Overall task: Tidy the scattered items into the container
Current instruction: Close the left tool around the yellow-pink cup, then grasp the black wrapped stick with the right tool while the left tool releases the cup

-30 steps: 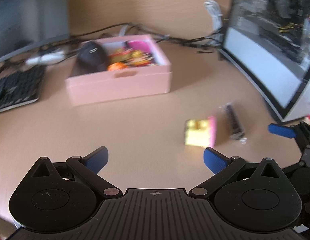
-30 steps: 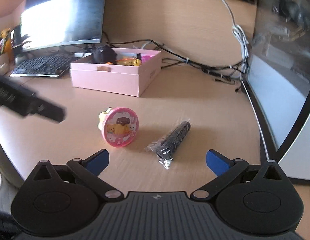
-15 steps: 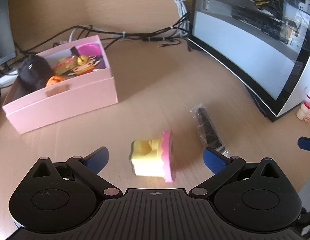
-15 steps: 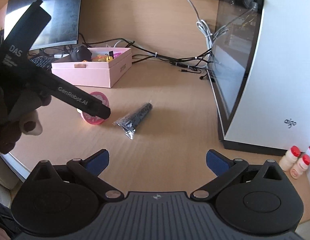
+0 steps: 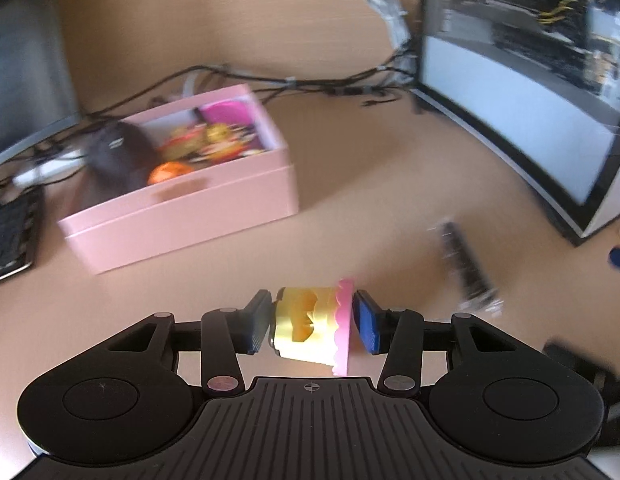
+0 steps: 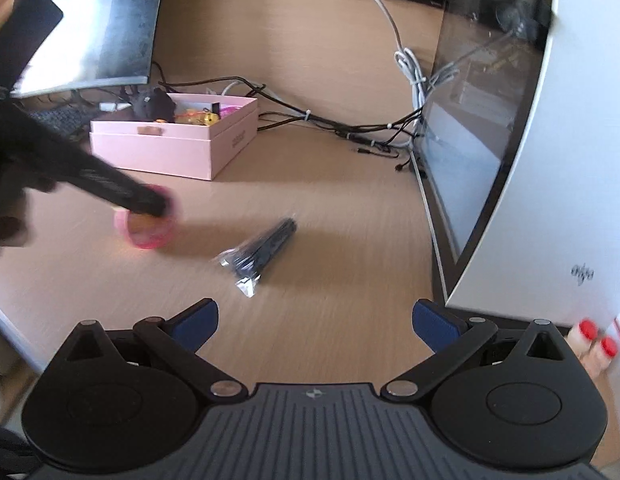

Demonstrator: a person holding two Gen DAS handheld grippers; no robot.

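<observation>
My left gripper (image 5: pixel 312 326) is shut on a yellow and pink cupcake toy (image 5: pixel 310 330), held just above the desk; it shows blurred in the right wrist view (image 6: pixel 147 226) under the left tool. A pink box (image 5: pixel 181 208) holding several small items and a black plush stands ahead to the left, and in the right wrist view (image 6: pixel 169 148) too. A black item in a clear wrapper (image 6: pixel 261 250) lies on the desk, also in the left wrist view (image 5: pixel 464 266). My right gripper (image 6: pixel 314 322) is open and empty, a little behind the wrapped item.
A curved monitor (image 5: pixel 522 80) stands at the right, its white back (image 6: pixel 570 160) close to my right gripper. Cables (image 6: pixel 330 124) run along the back of the desk. A keyboard (image 5: pixel 9 240) lies at the left. Small red-capped bottles (image 6: pixel 594 340) stand at the right.
My left gripper has closed on the cupcake toy and lifted it slightly. The right gripper has drawn a little closer to the wrapped black item.
</observation>
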